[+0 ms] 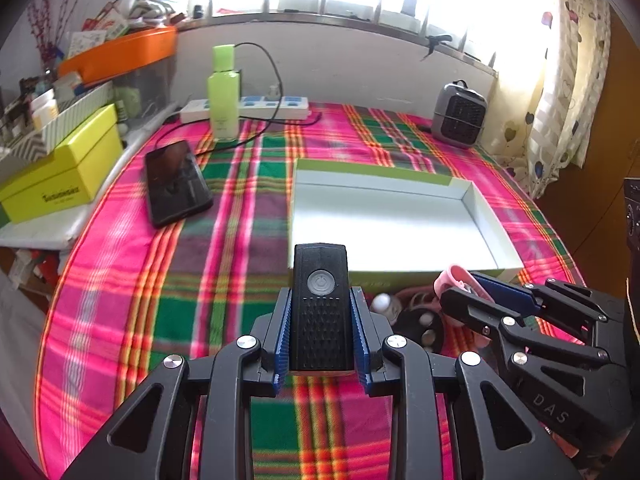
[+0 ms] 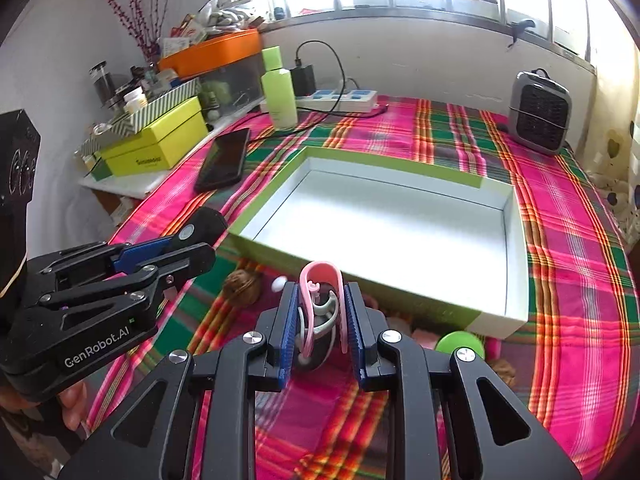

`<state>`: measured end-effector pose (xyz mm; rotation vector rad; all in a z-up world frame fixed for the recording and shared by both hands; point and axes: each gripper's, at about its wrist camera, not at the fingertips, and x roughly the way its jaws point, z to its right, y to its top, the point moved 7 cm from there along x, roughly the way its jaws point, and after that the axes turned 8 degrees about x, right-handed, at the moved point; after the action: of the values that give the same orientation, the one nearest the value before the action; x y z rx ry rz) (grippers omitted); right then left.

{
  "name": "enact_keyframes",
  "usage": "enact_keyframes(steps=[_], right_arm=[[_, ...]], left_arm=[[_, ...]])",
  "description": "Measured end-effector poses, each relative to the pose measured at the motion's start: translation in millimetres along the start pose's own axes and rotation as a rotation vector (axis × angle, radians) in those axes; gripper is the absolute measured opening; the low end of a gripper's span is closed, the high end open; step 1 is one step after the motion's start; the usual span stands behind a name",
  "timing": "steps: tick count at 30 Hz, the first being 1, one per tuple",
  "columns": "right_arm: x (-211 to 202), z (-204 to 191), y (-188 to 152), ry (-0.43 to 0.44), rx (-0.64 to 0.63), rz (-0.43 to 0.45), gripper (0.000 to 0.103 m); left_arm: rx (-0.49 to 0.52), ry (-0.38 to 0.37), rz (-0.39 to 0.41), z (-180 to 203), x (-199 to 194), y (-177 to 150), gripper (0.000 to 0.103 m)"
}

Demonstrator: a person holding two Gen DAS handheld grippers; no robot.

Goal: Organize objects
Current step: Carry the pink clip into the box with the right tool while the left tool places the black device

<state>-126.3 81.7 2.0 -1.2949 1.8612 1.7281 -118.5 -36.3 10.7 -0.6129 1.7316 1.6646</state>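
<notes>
In the left wrist view, your left gripper (image 1: pixel 320 320) is clamped on the flat sides of a small black remote (image 1: pixel 320 300), rigid and light, held just near of the open box (image 1: pixel 472 204).

In the right wrist view, your right gripper (image 2: pixel 320 320) pinches a pink clip (image 2: pixel 320 280), thin and springy, held near the box's front wall; squeeze gently.

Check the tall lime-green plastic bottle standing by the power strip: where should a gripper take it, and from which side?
Grip the tall lime-green plastic bottle across its flat-sided body, below the narrower cap, probably from the near side over the plaid cloth. It stands upright, the white power strip and black cable crowd its back, and the black phone lies to its front left.
</notes>
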Motion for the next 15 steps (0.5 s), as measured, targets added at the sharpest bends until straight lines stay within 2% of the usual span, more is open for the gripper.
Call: enact_keyframes(steps=[5,15], right_arm=[[4.2,14.0,15.0,-0.008,0.031,-0.001,0.024],[34.1,34.7,44.1,-0.018,0.096,-0.033,0.024]], left_arm=[[-0.005,-0.031,-0.020,3.6,15.7,11.9,0.025],[0.000,-0.033,-0.043,-0.1,50.7,41.8,0.025]])
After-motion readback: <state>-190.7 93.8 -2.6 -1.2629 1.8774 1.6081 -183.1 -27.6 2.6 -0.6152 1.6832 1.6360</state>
